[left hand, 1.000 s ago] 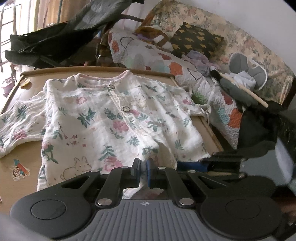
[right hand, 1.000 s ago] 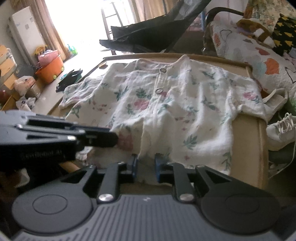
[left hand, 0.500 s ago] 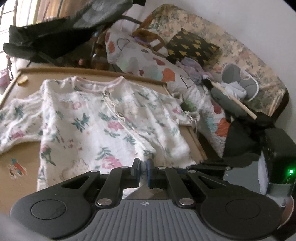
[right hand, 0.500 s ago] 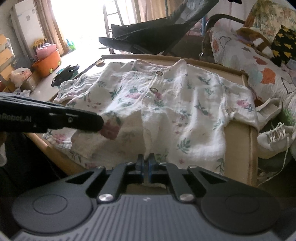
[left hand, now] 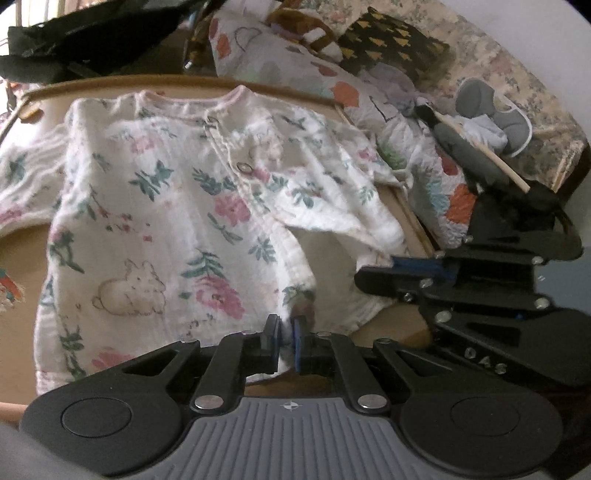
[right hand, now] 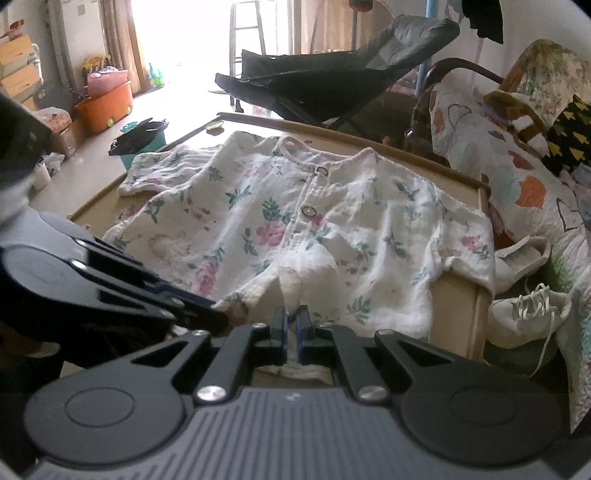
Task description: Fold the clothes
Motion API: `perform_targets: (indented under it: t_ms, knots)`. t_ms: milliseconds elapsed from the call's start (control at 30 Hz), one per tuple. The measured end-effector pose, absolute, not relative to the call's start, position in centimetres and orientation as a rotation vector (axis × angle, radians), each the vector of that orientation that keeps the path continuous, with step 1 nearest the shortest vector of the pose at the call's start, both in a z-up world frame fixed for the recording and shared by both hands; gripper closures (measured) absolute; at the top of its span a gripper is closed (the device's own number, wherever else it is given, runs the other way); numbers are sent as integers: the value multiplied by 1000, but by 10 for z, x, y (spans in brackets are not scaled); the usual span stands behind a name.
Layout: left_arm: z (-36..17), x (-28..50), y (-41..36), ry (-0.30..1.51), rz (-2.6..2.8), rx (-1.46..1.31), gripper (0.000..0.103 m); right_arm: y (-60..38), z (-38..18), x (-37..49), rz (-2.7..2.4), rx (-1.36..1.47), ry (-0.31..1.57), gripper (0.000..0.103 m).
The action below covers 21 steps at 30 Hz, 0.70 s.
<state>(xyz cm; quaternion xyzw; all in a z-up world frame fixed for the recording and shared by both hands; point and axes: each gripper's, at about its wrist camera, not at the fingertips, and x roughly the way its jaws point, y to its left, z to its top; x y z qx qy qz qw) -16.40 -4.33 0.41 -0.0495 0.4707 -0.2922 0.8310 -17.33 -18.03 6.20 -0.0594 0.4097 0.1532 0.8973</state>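
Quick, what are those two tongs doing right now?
Left tongs: closed on the hem of the white floral muslin baby top.
Right tongs: closed on that top's hem too.

Shirt (left hand: 177, 206): crinkled matt muslin-like cloth, printed florals, glossy snap buttons. Table (right hand: 454, 306): smooth light wood, raised rim. Left gripper (left hand: 285, 339): matt black plastic, bright metal rivets. Quilt (right hand: 517, 177): stitched matt cloth.

Window glare (right hand: 192, 33), dim foreground, fisheye-warped edges

Both wrist views look down, close, across the same floral shirt (left hand: 177, 221) from its hem.
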Motion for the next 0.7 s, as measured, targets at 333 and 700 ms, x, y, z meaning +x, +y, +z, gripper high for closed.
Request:
perform_targets:
  t_ms: [333,700]
  knots:
    - [10,-164,-38,1013,-691,-95,86,-160,70,-176,398,-225,838,99]
    - [20,-166,-21,1037,-676,-62,78,-151,59,-176,475,-266,891,99]
